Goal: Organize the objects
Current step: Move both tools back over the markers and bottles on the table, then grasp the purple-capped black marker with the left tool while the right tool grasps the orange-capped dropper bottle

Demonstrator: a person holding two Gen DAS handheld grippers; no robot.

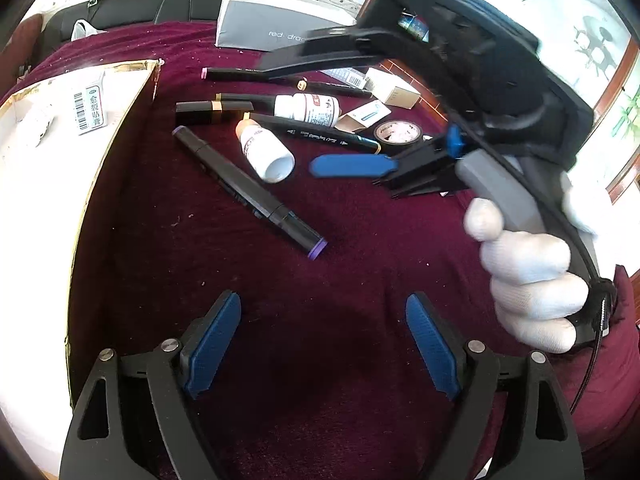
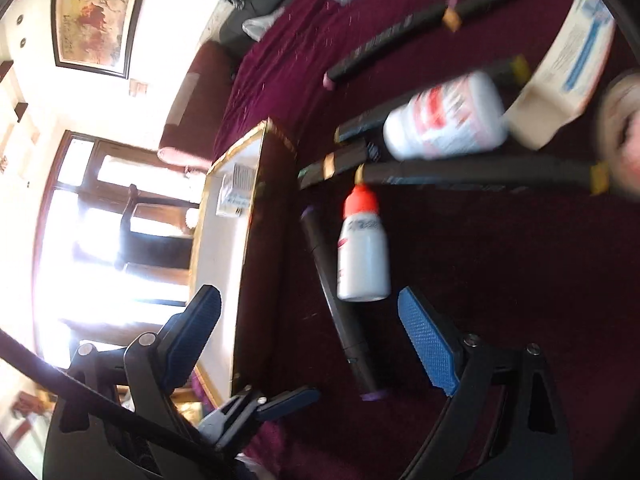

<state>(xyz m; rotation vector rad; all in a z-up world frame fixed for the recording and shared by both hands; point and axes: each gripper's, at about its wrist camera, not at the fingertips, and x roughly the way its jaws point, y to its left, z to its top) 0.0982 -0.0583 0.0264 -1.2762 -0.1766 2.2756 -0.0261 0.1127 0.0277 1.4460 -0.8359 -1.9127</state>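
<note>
Markers, bottles and small cartons lie scattered on the maroon cloth [image 1: 360,248]. Left gripper [image 1: 324,344] gapes over bare cloth, short of the purple-capped marker [image 1: 248,188]. Right gripper [image 2: 316,344] spreads wide and empty, the small white bottle [image 2: 362,256] just ahead between its fingers.

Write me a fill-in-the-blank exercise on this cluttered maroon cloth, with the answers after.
1. The long black marker nearest the left tongs has end caps coloured ____.
2. The small white squeeze bottle with the orange cap is lying on its ____.
3. The pads of the right tongs are blue, and between them there is ____.
4. The hand gripping the right tool wears a glove coloured ____.

Answers: purple; side; nothing; white
</note>
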